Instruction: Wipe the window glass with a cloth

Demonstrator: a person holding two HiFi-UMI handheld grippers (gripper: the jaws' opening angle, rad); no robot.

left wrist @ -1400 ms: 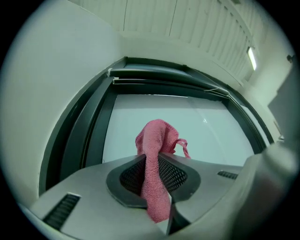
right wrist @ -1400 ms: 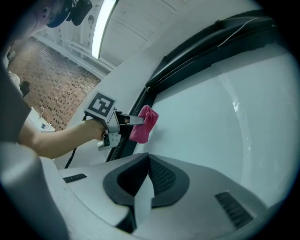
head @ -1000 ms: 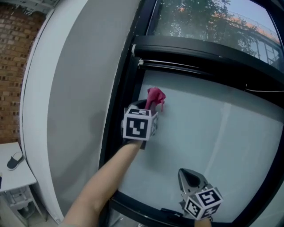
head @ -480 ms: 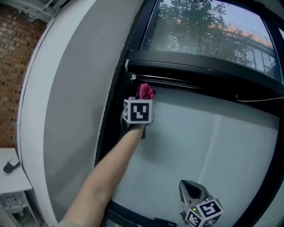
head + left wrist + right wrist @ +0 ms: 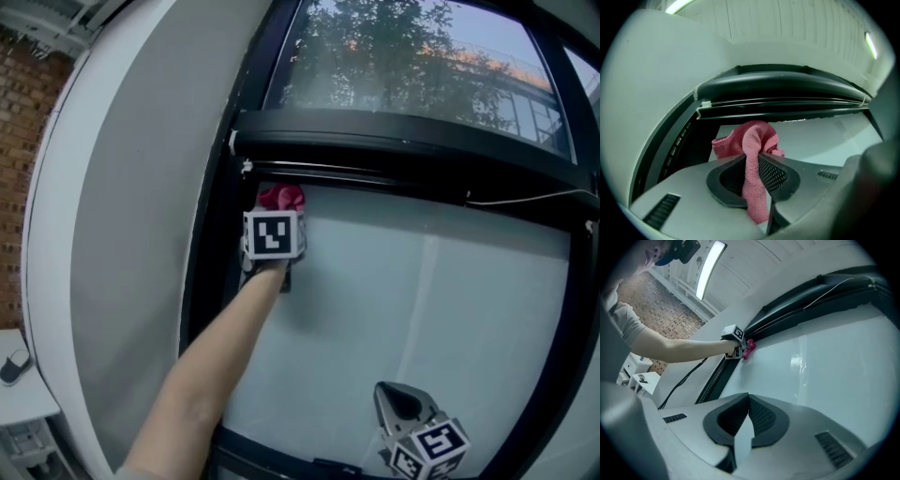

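A pink cloth (image 5: 280,197) is pressed against the frosted window glass (image 5: 412,309) at the pane's top left corner, just under the black crossbar. My left gripper (image 5: 277,214) is shut on the cloth (image 5: 752,154), which bunches up beyond the jaws and hangs down between them. My right gripper (image 5: 401,398) is low by the pane's bottom edge, jaws together with nothing in them. In the right gripper view the left gripper (image 5: 740,350) and cloth (image 5: 749,348) show far up the glass (image 5: 825,366).
A black window frame (image 5: 216,272) borders the pane on the left and a thick black crossbar (image 5: 394,141) on top, with a clear upper pane above. A grey wall (image 5: 122,234) lies to the left. A thin cable (image 5: 525,199) runs along the crossbar.
My left gripper has carried the cloth up and left across the glass into the top left corner. The right gripper has stayed low near the bottom edge.
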